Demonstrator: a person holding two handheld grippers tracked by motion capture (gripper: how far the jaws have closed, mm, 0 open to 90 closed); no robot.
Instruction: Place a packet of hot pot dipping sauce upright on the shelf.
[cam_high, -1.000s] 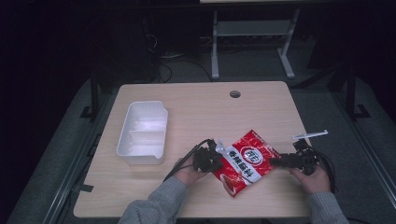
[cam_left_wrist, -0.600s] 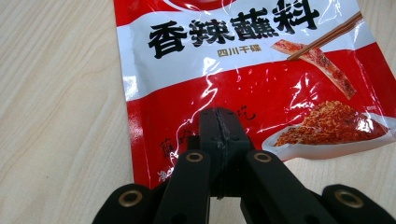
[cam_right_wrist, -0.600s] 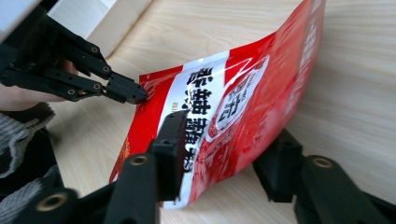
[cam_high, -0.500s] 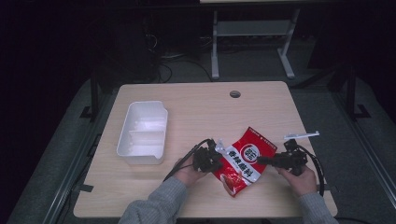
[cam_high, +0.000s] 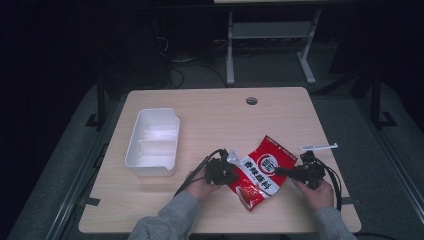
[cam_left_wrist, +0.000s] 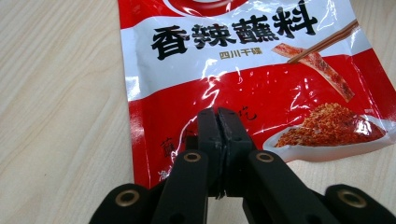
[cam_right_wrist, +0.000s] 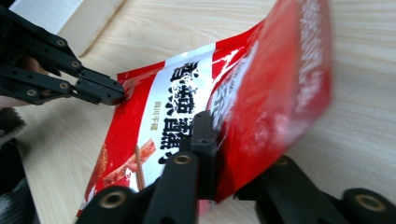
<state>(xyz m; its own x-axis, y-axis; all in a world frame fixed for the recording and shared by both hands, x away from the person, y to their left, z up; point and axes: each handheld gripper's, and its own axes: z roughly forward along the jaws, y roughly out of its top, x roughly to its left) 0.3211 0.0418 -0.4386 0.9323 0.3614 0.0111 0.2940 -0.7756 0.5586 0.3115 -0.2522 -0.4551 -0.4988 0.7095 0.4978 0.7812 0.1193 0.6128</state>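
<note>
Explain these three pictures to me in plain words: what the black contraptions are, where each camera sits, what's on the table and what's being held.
A person sits at a wooden table holding a hand-worked clamp in each hand. The left tool and the right tool each have two black jaws. The wide picture comes from a camera fixed above the table. The other two come from small cameras riding on each tool, looking along its jaws. On the table lie an empty white tray and a red snack packet. The left tool is clamped on one edge of the packet. The right tool's jaws have just been closing on the opposite edge, which sits between them.
</note>
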